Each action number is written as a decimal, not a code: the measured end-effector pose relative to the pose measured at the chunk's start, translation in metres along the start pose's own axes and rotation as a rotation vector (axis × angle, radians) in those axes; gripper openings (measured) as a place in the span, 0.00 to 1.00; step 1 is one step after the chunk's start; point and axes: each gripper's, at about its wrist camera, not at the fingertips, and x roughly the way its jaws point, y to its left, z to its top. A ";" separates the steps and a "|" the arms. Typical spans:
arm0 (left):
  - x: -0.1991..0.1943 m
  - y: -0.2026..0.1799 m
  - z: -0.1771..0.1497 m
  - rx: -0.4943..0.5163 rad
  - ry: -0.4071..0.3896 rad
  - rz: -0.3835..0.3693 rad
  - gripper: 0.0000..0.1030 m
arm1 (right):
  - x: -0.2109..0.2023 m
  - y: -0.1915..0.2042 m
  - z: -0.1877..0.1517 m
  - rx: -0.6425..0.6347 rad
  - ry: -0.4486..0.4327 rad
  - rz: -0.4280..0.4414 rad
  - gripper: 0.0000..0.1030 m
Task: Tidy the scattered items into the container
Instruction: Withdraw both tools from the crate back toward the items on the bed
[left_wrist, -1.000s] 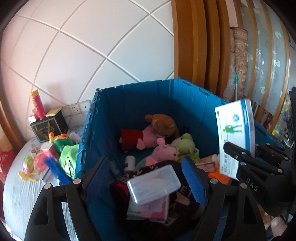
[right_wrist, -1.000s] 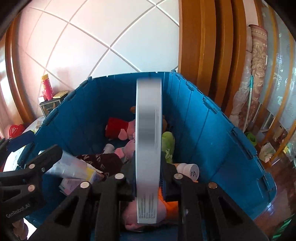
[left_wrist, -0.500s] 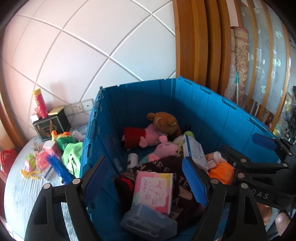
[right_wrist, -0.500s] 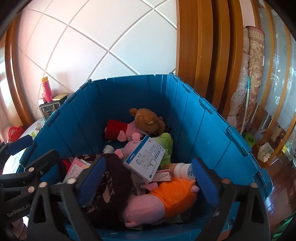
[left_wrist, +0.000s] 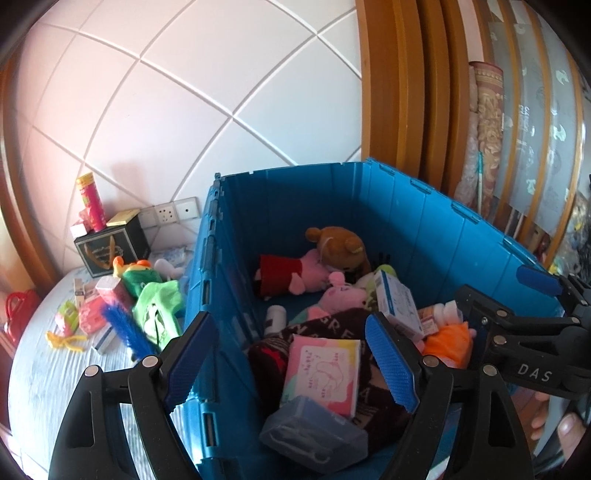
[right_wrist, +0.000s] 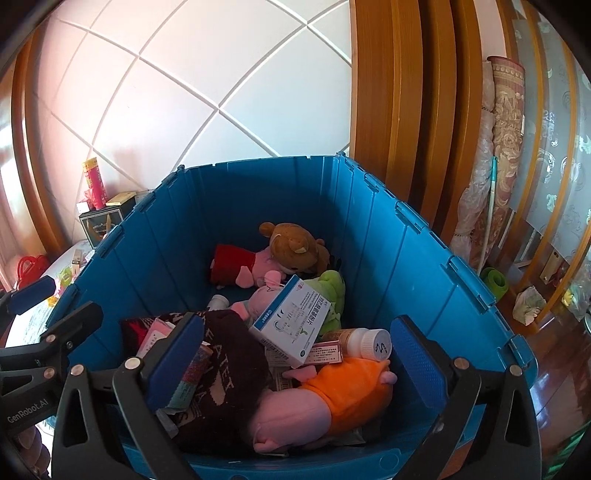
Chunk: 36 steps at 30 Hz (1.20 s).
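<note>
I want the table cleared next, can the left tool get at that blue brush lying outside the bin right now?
Probably yes. The left tool is open and empty, and the blue brush lies uncovered on the table, just outside the blue bin. Only the green plush crowds it on one side.

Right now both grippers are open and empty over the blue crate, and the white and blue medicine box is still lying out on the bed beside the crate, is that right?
Not quite. The white and blue medicine box lies inside the blue crate, on the plush toys, as the right wrist view shows. The rest holds: the left gripper and the right gripper are both open and empty over the crate.
</note>
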 end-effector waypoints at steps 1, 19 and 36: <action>-0.001 0.003 -0.001 -0.005 -0.001 0.003 0.82 | -0.001 0.002 0.000 -0.001 -0.002 0.002 1.00; -0.018 0.108 -0.018 -0.137 -0.018 0.083 0.82 | -0.010 0.081 0.010 -0.061 -0.038 0.074 1.00; -0.042 0.281 -0.049 -0.172 0.000 0.106 0.82 | -0.022 0.259 0.014 -0.138 -0.060 0.106 1.00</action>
